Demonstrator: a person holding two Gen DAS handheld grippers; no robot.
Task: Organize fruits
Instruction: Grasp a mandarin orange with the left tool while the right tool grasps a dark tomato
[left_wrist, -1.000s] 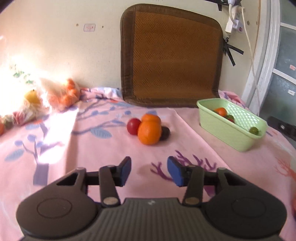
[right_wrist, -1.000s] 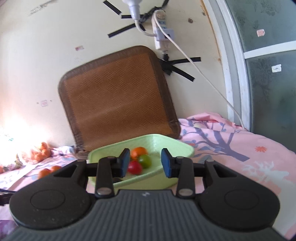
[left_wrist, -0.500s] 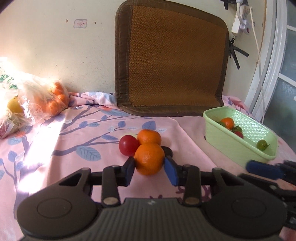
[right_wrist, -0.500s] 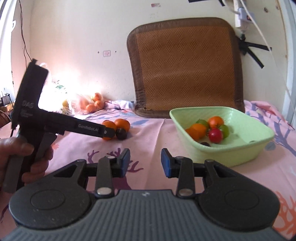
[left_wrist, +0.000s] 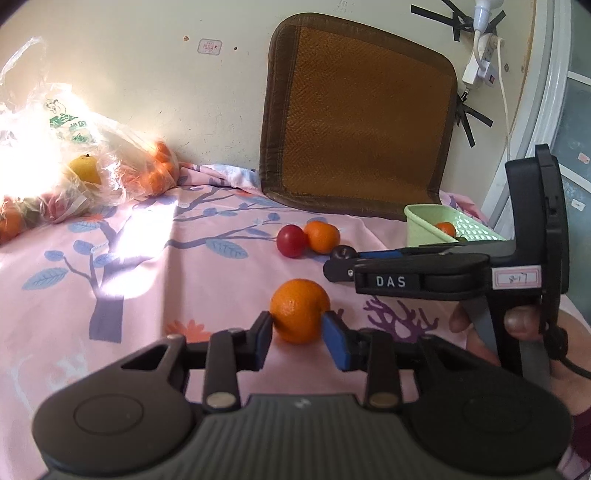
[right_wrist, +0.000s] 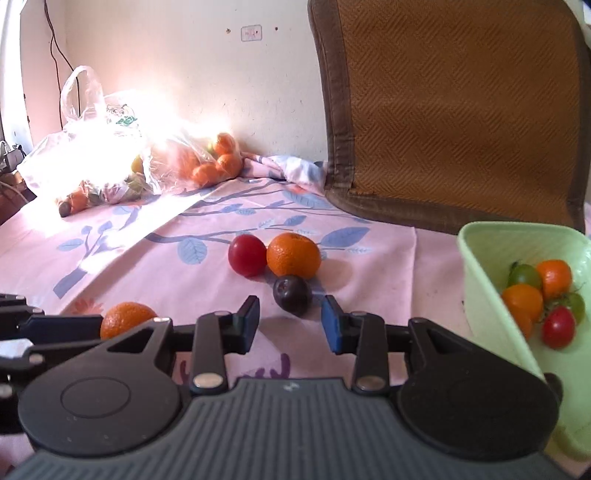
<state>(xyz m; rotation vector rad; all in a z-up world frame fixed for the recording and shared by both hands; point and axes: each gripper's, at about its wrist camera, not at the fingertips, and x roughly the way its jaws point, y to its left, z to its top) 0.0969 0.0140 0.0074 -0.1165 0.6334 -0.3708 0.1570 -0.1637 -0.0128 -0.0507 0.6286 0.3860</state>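
Basket (left_wrist: 421, 225) half hidden behind right tool (left_wrist: 341, 258) — contents mostly unseen

Left gripper (left_wrist: 298, 334) low and level, pointing forward, jaws closed against both sides of an orange (left_wrist: 300, 316); blue pads (left_wrist: 335, 345) touch its flanks. Right gripper (right_wrist: 290, 325) also low, level, jaws spread with a clear gap between the pads, nothing between them, tips just short of a dark plum (right_wrist: 292, 295). In the left wrist view the right gripper's body crosses from the right side, fingers aimed leftward, and the person's right hand (left_wrist: 517, 332) wraps its handle, fingertips on the trigger. Right gripper sits ahead and right of the left one.
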